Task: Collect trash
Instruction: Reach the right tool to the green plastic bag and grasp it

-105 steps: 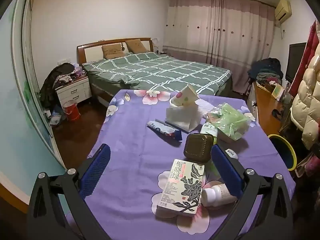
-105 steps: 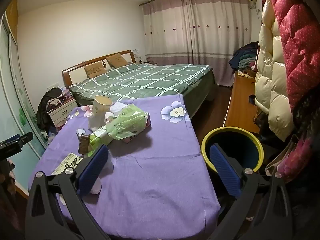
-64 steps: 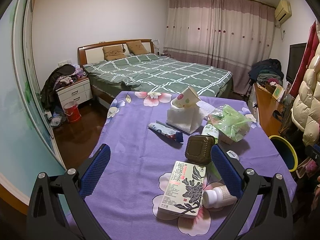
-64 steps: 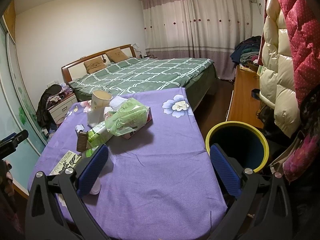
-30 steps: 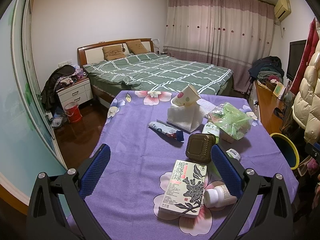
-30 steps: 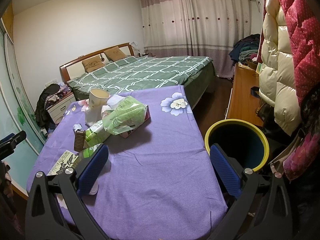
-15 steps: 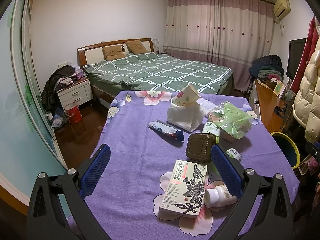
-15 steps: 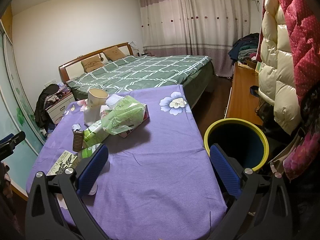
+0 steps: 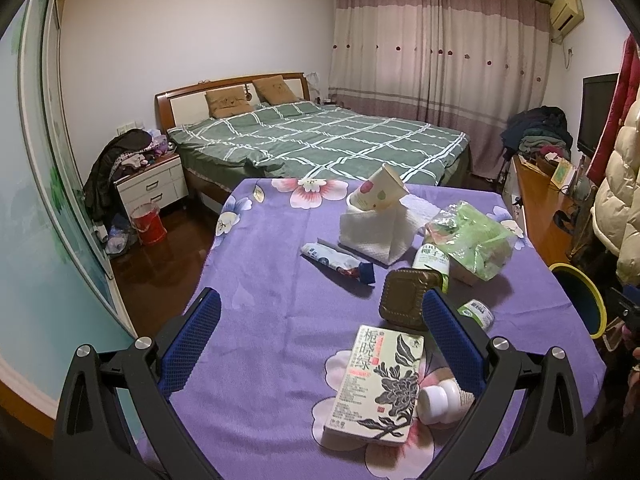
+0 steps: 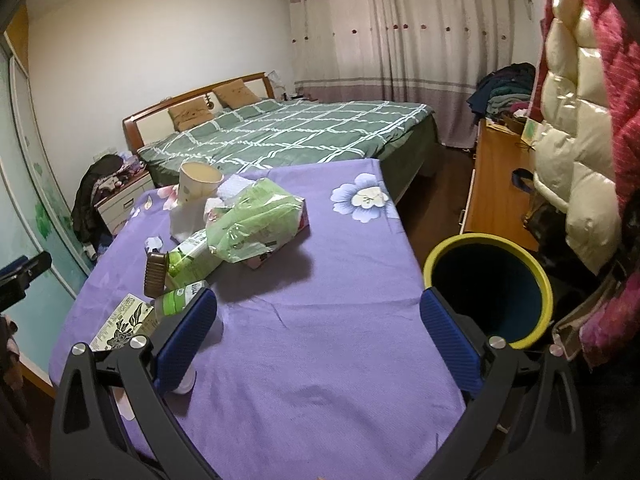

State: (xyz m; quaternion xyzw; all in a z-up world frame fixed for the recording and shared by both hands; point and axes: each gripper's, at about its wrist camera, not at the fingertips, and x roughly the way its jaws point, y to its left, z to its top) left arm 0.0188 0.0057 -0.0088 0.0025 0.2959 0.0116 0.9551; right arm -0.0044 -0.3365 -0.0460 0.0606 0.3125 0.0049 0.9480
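Over the last seconds we had only drifted a little, both the left gripper (image 9: 318,336) and right gripper (image 10: 318,330) spread wide and empty, the trash (image 9: 376,384) untouched on the table (image 10: 320,312) beside the bin (image 10: 490,282), so collecting hadn't begun.

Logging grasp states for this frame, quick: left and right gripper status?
Left gripper: open, fingers spread wide above the purple tablecloth, holding nothing.
Right gripper: open, holding nothing, over the table edge beside the bin.
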